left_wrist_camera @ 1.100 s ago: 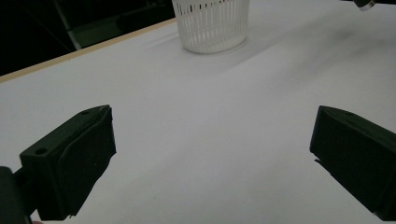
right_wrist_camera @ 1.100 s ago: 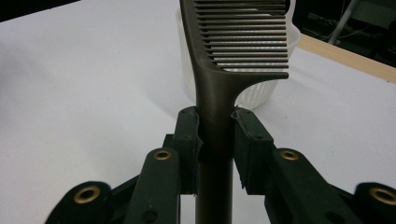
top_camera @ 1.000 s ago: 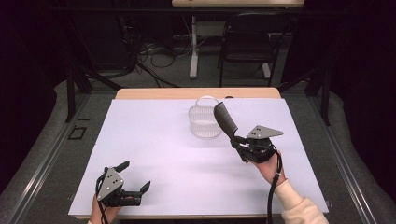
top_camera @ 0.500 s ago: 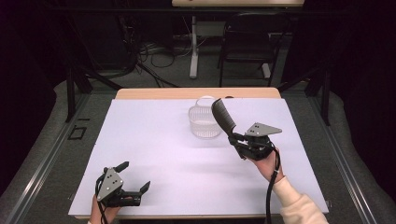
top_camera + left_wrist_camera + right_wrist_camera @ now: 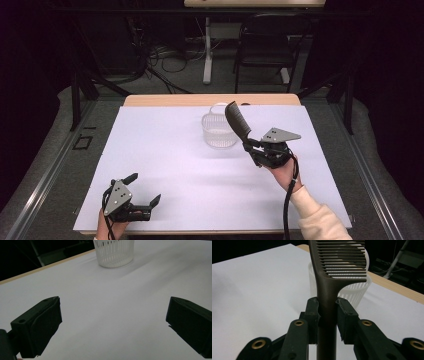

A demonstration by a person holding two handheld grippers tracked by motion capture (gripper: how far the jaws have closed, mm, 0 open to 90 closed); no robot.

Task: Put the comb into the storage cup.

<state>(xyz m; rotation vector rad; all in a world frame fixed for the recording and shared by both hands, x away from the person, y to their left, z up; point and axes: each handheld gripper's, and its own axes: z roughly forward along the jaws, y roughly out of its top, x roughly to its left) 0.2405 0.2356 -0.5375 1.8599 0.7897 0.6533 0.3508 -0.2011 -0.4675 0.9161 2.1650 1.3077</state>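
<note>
Right gripper [image 5: 246, 142] fingers clenched on the dark comb [image 5: 237, 120] handle, comb raised just beside the white slotted basket [image 5: 218, 131]. Left gripper [image 5: 145, 191], well apart from basket, fingers released, resting at the desk [image 5: 165, 150] edge. No legible writing.

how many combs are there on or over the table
1: a dark comb clamped by its handle in the right gripper, raised beside the white basket. None seen elsewhere.

White basket [image 5: 219, 131] on white table [image 5: 165, 150]
</note>
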